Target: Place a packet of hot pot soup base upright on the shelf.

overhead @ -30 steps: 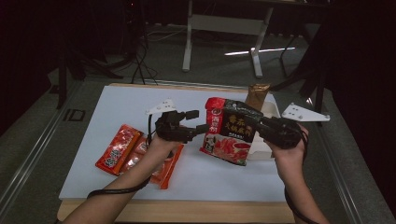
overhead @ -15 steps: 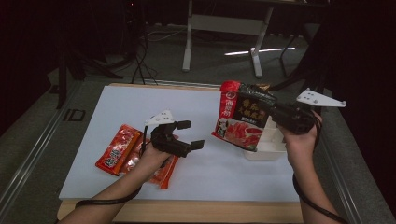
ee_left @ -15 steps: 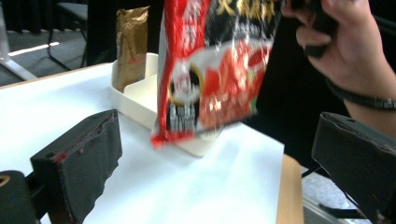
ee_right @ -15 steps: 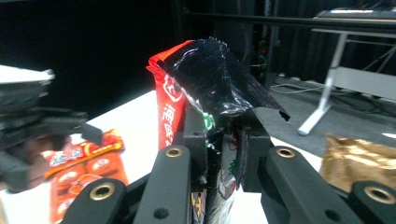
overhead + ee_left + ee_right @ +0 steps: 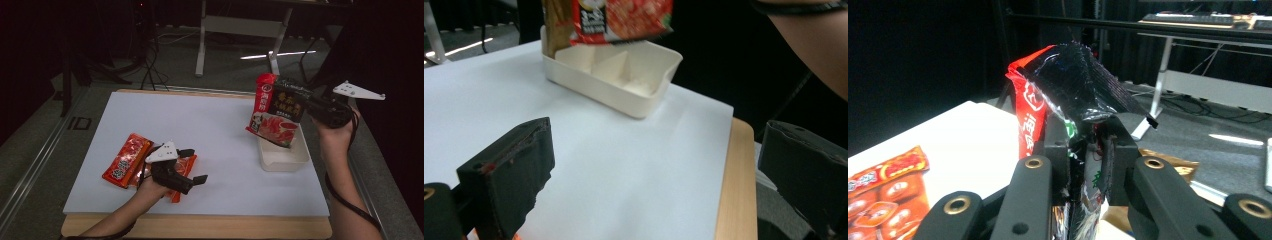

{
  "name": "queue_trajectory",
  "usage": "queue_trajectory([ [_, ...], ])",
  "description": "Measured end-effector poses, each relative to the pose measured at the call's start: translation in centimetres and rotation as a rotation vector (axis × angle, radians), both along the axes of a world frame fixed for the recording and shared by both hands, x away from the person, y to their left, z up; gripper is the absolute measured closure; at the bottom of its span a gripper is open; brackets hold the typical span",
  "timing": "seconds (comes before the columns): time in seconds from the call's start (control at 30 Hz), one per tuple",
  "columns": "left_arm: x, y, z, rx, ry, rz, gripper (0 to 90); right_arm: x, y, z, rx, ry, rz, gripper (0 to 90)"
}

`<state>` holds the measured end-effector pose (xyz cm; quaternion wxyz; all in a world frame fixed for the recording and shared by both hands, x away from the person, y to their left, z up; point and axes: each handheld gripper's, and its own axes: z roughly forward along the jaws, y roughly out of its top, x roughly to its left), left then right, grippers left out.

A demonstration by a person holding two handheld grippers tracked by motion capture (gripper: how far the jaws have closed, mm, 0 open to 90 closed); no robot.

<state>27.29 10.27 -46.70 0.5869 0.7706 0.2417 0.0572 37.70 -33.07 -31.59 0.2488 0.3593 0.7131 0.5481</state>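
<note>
A red and black snack bag (image 5: 276,111) hangs in the air over a white divided tray (image 5: 283,156) at the table's right. My right gripper (image 5: 311,106) is shut on the bag's edge; in the right gripper view the jaws pinch the crumpled bag (image 5: 1068,95). My left gripper (image 5: 193,166) stands open and holds nothing, low over the table near its front left, above red snack packets (image 5: 127,159). The left gripper view looks between wide-apart jaws at the tray (image 5: 624,80) with the bag (image 5: 619,20) above it.
The white table sheet (image 5: 200,125) has bare room in the middle and at the back. A wooden edge (image 5: 200,226) runs along the front. A brown packet (image 5: 1168,160) lies behind the tray. Desk legs and cables stand on the floor beyond.
My right gripper has carried the bag right and up, from the middle of the table to above the tray. My left gripper has let go, opened and drawn back toward the front left.
</note>
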Motion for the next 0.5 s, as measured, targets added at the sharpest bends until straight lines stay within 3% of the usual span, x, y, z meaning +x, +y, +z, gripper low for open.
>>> queue_trajectory([
  [0.13, -0.8, 0.6, -1.1, 0.041, -0.012, 0.028, 1.8, 1.1, -1.0, -0.3, 0.002, 0.009, -0.010, 77.3],
  [0.3, -0.9, 1.8, -2.1, 0.023, 0.004, 0.072, 1.8, 2.5, -2.1, -0.9, 0.015, 0.010, 0.000, 77.1],
  [0.5, -1.4, 3.0, -2.7, 0.024, 0.009, 0.126, 1.8, 3.8, -2.9, -1.8, -0.010, 0.002, -0.005, 77.1],
])
